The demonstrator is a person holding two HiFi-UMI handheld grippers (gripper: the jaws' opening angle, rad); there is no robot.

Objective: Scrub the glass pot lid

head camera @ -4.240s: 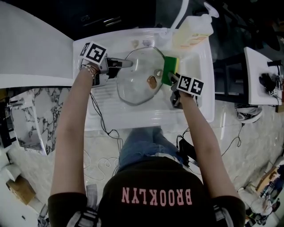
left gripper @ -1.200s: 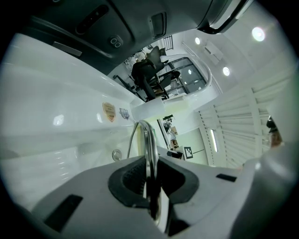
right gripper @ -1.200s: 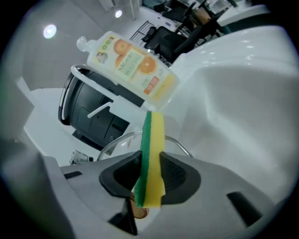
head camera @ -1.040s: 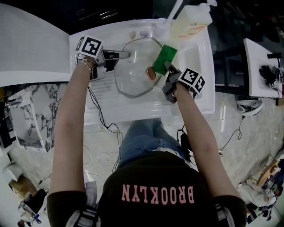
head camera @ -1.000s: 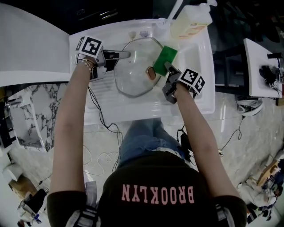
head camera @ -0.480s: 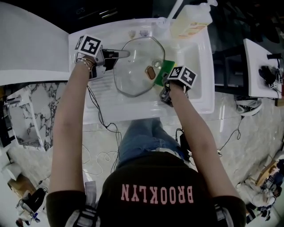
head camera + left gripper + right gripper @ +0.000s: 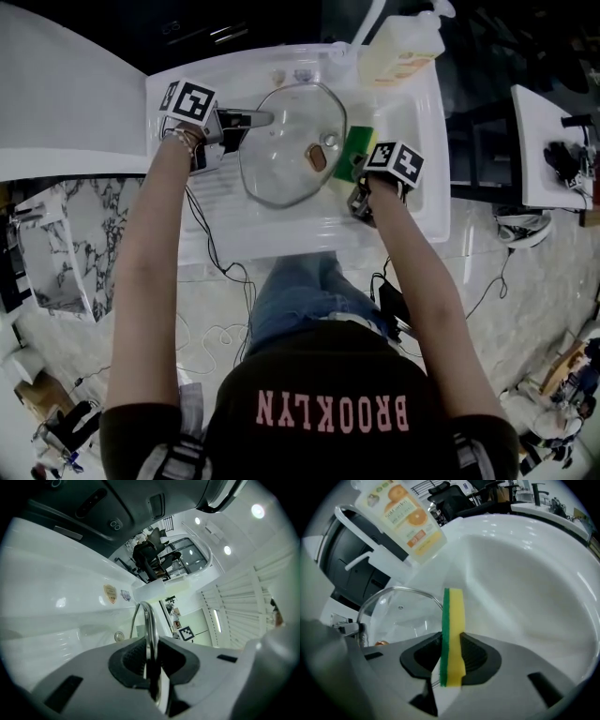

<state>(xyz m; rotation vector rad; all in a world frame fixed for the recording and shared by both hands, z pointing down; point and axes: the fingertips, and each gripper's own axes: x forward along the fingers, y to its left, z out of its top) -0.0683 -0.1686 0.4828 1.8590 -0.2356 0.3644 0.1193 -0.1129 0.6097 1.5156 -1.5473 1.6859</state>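
Looking steeply down on a white sink, with a person's two bare arms reaching into it, each hand holding tongs. The glass pot lid sits in the basin at the centre of the view, with a brown knob in its middle. The left tongs, at 9 o'clock from the lid, are closed on its metal rim, which runs edge-on between the pads. The right tongs, at 3 o'clock from the lid, are clamped on a green and yellow sponge. The sponge's green face is turned toward the lid, just beside the right edge; contact cannot be made out. An orange-labelled soap bottle lies at 1 o'clock on the sink's rim.
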